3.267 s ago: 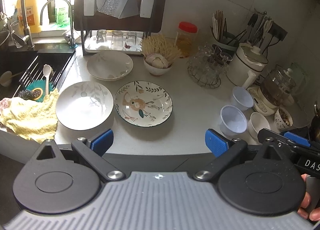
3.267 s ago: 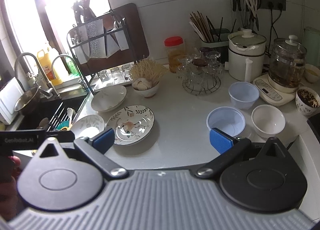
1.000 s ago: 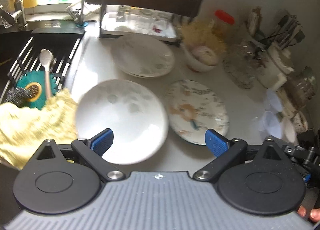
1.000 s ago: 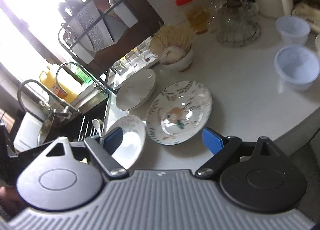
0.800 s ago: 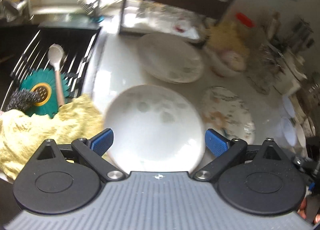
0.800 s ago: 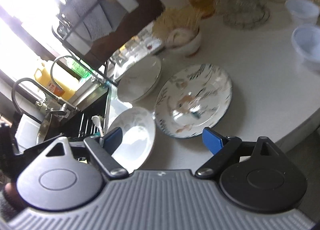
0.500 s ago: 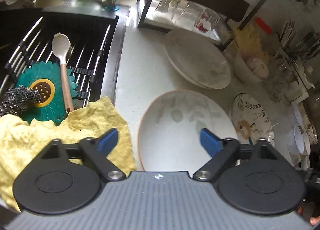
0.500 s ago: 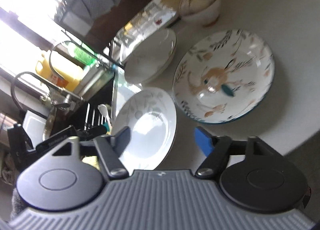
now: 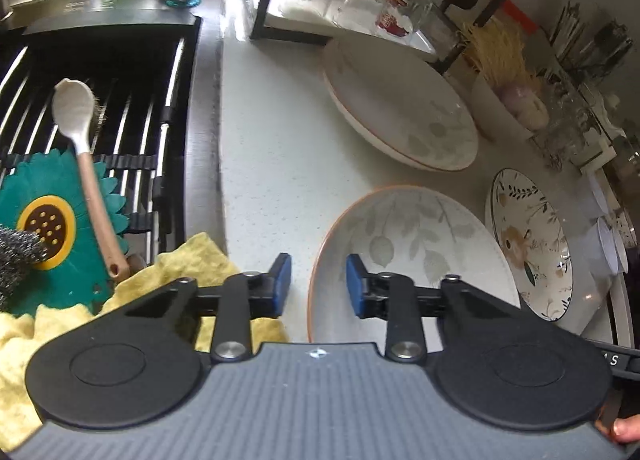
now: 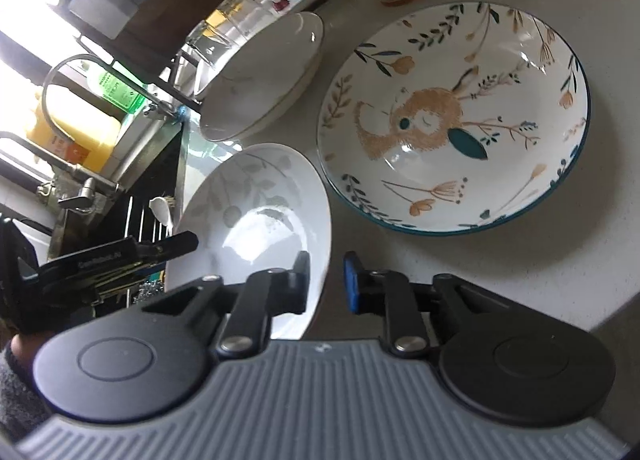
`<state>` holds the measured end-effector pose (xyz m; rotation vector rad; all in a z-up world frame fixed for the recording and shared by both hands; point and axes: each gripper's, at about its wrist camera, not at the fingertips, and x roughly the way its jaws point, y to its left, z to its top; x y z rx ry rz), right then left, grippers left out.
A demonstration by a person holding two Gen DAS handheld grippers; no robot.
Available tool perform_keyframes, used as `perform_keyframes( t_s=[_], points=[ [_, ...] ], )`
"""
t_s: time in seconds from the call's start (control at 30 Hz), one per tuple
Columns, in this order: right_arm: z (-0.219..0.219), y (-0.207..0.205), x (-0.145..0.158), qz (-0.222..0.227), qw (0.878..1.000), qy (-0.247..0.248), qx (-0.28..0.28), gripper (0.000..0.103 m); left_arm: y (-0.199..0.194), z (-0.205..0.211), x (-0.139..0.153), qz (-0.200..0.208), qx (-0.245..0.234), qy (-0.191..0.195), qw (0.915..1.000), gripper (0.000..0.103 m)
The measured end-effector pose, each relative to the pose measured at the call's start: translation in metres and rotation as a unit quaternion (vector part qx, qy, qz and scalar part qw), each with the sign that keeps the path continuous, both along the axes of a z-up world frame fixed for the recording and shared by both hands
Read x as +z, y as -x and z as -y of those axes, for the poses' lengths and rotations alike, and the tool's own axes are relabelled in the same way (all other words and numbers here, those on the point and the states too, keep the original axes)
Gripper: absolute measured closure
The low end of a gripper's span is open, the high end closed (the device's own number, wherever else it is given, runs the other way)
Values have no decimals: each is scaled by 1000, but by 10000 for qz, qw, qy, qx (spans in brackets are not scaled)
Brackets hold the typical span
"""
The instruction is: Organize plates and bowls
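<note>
A white leaf-pattern plate (image 9: 416, 244) lies on the counter near its front edge. My left gripper (image 9: 316, 280) straddles the plate's left rim, jaws narrowed but a gap still shows. My right gripper (image 10: 326, 280) straddles the same plate's (image 10: 256, 216) right rim, jaws also narrowed with a gap. A second leaf-pattern plate (image 9: 400, 108) lies behind it, also in the right wrist view (image 10: 260, 76). A rabbit-pattern plate (image 10: 452, 120) lies to the right, also in the left wrist view (image 9: 528, 240).
A sink with a black rack (image 9: 112, 108), a spoon (image 9: 84, 148) and a green flower mat (image 9: 52, 236) is at left. A yellow cloth (image 9: 188, 268) lies at the counter's front. A dish rack with glasses (image 9: 360, 0) and a bowl of garlic (image 9: 508, 108) stand behind.
Both grippers moved down and in to the near leaf-pattern plate, one at each side of its rim, and their jaws narrowed from wide open to a small gap.
</note>
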<state>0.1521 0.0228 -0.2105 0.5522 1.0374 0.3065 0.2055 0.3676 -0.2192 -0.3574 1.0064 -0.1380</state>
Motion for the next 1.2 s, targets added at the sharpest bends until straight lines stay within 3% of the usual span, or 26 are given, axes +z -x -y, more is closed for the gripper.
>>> perform_keyframes(
  t_s=[0.27,0.53,0.83,1.07,1.2],
  points=[
    [-1,-7,-10,-89,9996,-243,-84,86,-8,0,-3,-82,55,168,9998,84],
    [-6,-11,-11,-270,9987,-423,56,86,-12,-4,1,-140,30,178,9997,84],
    [0,-28,21,-133,9985,-320,417,86,-11,3,39,-161,126,128,9997,84],
    [21,-44,58,394,9953,166,871,86,-20,31,71,-70,275,234,9993,83],
    [44,-59,65,577,9937,202,939,85,-31,52,79,-75,505,349,9981,83]
  ],
)
